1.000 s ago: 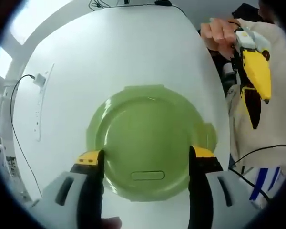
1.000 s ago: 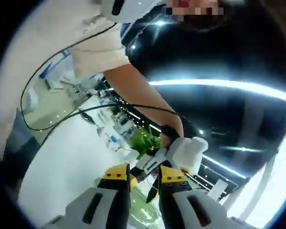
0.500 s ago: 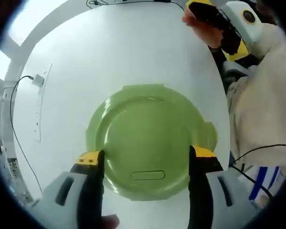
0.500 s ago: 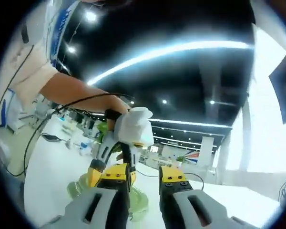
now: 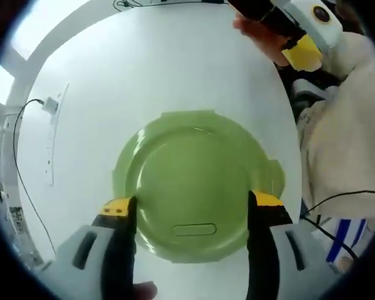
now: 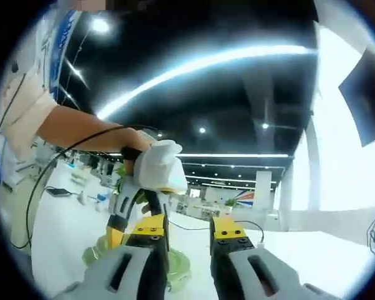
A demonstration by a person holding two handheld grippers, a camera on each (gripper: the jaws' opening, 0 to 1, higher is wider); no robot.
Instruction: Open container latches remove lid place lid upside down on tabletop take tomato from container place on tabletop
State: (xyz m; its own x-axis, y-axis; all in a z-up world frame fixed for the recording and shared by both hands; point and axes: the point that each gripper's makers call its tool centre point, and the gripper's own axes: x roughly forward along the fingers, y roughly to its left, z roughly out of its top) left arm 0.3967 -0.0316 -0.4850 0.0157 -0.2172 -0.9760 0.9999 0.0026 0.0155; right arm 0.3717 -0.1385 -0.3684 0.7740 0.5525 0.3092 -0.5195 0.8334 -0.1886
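In the left gripper view the green lid (image 5: pixel 197 184) lies flat on the white bench (image 5: pixel 144 69), still seated on its container as far as can be told; what is inside is hidden. The left hand-held gripper (image 5: pixel 192 204) hovers over the lid's near part with its jaws spread wide, one yellow-tipped jaw over the lid's left edge and the other over its right edge, close to a small latch tab (image 5: pixel 274 177) that sticks out from the rim. Whether the jaws touch the lid cannot be told; nothing is held between them. A slim oblong mark on the lid sits between the jaws, toward the near edge.

At the upper right of that view the right hand-held gripper (image 5: pixel 300 37) is raised well clear of the lid, in a hand (image 5: pixel 262 37).

In the right gripper view the right hand-held gripper's jaws stand a little apart with nothing between them, pointing up toward a dark ceiling with light strips. The left hand-held gripper (image 6: pixel 134 206) shows just beyond them, over the lid's (image 6: pixel 175 265) pale green edge.
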